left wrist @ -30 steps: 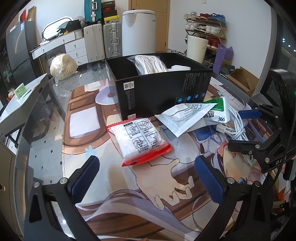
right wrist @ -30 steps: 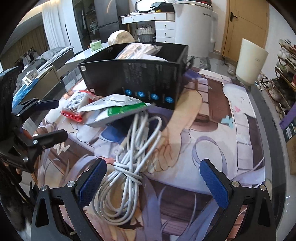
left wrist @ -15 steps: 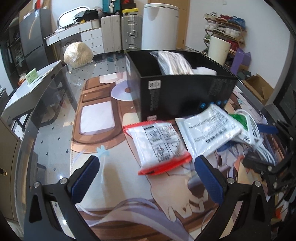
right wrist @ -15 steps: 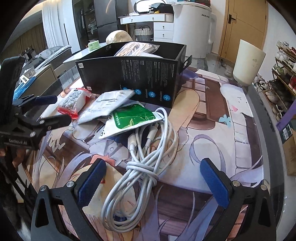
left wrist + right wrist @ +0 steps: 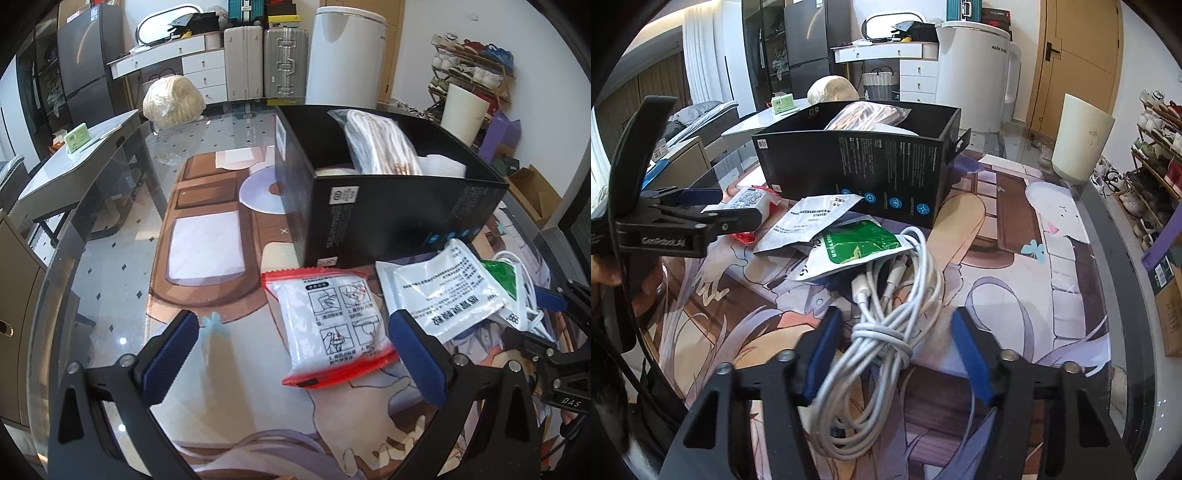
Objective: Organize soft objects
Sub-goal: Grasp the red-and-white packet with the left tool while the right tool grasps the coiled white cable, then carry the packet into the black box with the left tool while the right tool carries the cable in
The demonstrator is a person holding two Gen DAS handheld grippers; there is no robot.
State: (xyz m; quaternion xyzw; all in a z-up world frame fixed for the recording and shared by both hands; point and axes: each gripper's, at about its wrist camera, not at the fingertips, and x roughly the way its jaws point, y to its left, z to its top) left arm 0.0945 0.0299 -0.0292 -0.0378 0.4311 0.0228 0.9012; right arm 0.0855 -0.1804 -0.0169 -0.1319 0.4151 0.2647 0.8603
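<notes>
The bundled white cable (image 5: 886,332) lies on the printed mat (image 5: 1015,229) in front of the black box (image 5: 857,166), its long axis running away from the right gripper (image 5: 897,350) toward the green-labelled pouch (image 5: 857,245). That gripper is level and low, jaws part-open either side of the knotted middle, seemingly not touching. The left gripper (image 5: 291,358) is wide open and empty, level over the red-edged packet (image 5: 332,325).

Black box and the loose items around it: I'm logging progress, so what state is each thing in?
black box: open-topped, partly filled
red-edged packet: flat on the mat, ungrasped
white pouch: sealed, overlapping the green pouch
cable bundle: coiled, between the pads
left gripper: open
right gripper: open
</notes>
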